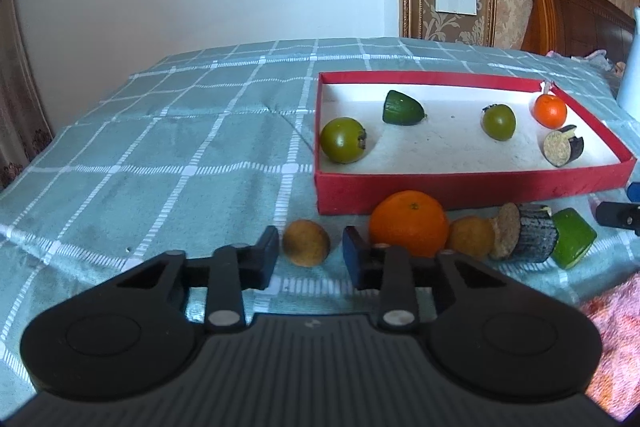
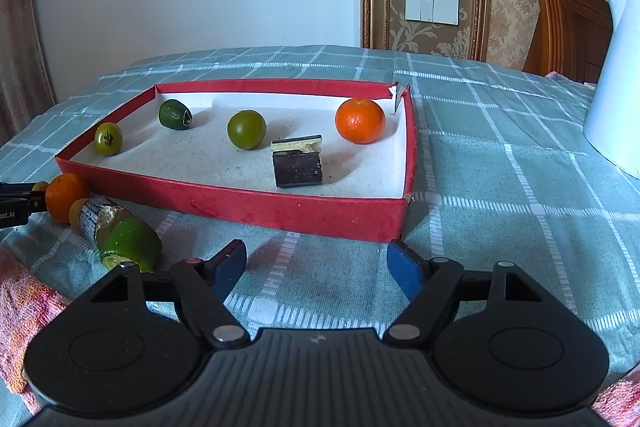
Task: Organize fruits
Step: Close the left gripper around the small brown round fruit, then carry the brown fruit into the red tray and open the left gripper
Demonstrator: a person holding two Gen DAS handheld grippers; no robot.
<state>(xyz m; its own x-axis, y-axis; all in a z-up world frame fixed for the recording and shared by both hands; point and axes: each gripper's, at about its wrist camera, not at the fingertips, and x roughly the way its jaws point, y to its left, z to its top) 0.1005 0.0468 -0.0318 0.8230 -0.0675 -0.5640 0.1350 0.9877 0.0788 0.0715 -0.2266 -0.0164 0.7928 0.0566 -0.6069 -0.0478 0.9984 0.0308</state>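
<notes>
Left gripper (image 1: 309, 255) jaws spread, holding nothing, a small brown fruit (image 1: 306, 242) sitting in the gap with no clear contact; the big orange (image 1: 409, 223) is just past the right finger. Right gripper (image 2: 317, 263) spread wide and empty over bare checked cloth (image 2: 500, 163), near the red tray's (image 2: 280, 209) front wall. Tray holds two green tomatoes, a cucumber piece, a small orange (image 2: 360, 120) and an eggplant piece (image 2: 298, 161), with open floor between them; the remaining pieces line up outside its front edge.

left gripper (image 1: 310, 255) parted, right gripper (image 2: 318, 265) spread wide
</notes>
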